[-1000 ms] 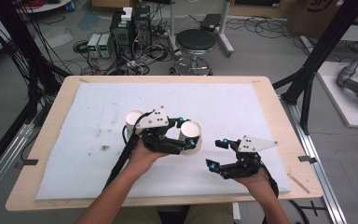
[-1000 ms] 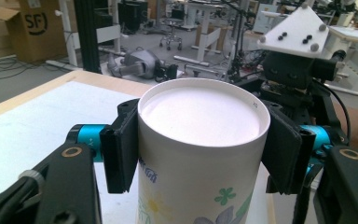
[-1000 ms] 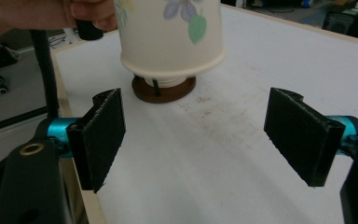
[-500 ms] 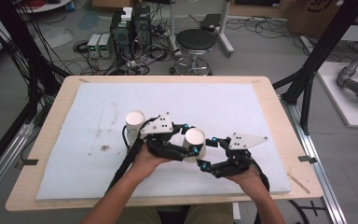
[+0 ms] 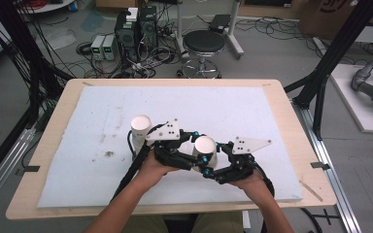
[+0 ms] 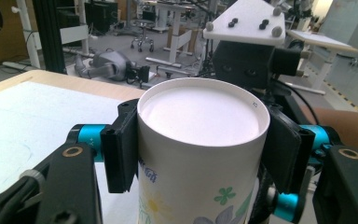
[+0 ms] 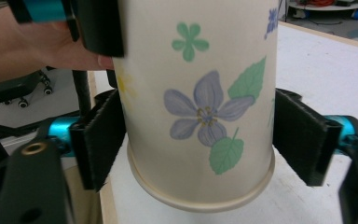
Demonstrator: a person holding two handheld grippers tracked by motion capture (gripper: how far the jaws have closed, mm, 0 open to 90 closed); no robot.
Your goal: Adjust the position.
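A workshop floor strewn with cables, computer boxes and a round black stool (image 5: 203, 42) is seen beyond a wooden counter (image 5: 291, 121) that is covered by a white foam mat (image 5: 233, 109). Near the front middle of the mat, an upside-down paper cup (image 5: 205, 148) printed with flowers is held off the surface between the two tools. In the left gripper view the left hand-held gripper (image 6: 198, 147) is clenched on the cup (image 6: 203, 154) just below its upturned base, both black pads being pressed against the wall. In the right gripper view the right hand-held gripper (image 7: 198, 140) is placed around the cup's (image 7: 200, 102) lower part near the rolled rim; its left pad is seen touching the wall, while a narrow gap remains at the right pad, so this tool is released rather than gripping. The cup's rim is seen clear of the mat there. A second white cup (image 5: 140, 130) is stood on the mat just behind the left hand-held gripper (image 5: 200, 150) in the high view, beside its grey plate. The right hand-held gripper (image 5: 212, 165) is seen just right of the held cup.
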